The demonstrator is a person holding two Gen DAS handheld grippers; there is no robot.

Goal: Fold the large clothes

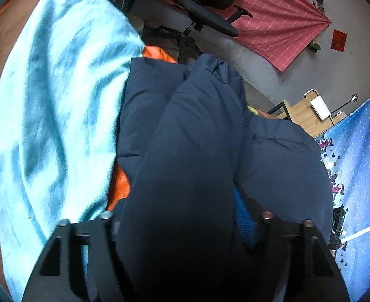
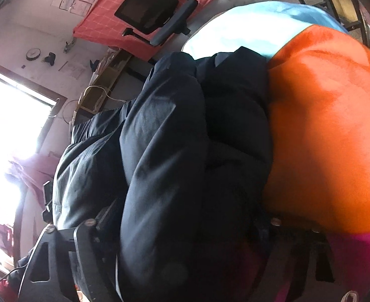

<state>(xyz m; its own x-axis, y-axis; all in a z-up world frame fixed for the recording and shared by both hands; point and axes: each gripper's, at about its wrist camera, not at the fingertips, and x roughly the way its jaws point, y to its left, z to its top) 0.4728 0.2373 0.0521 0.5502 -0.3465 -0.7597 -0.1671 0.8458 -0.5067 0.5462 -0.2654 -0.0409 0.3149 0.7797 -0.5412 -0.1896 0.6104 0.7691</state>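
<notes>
Jacket (image 1: 192, 156), dark and puffy, fills the centre of both views, bunched between the fingers of the left gripper (image 1: 185, 226) and right gripper (image 2: 185, 226), both clamped on it; folding looks midway, nothing flat yet.

The right tool (image 2: 185, 246) clamps a bulky, dark navy padded jacket (image 2: 174, 151) bunched between its fingers, with bright orange fleece fabric (image 2: 328, 130) just right of it.

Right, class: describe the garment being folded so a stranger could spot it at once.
Find the light blue sheet and the orange blanket. Between them lies the navy puffer jacket, bunched between the fingers of both tools. It alone is dark, padded and slightly shiny.
</notes>
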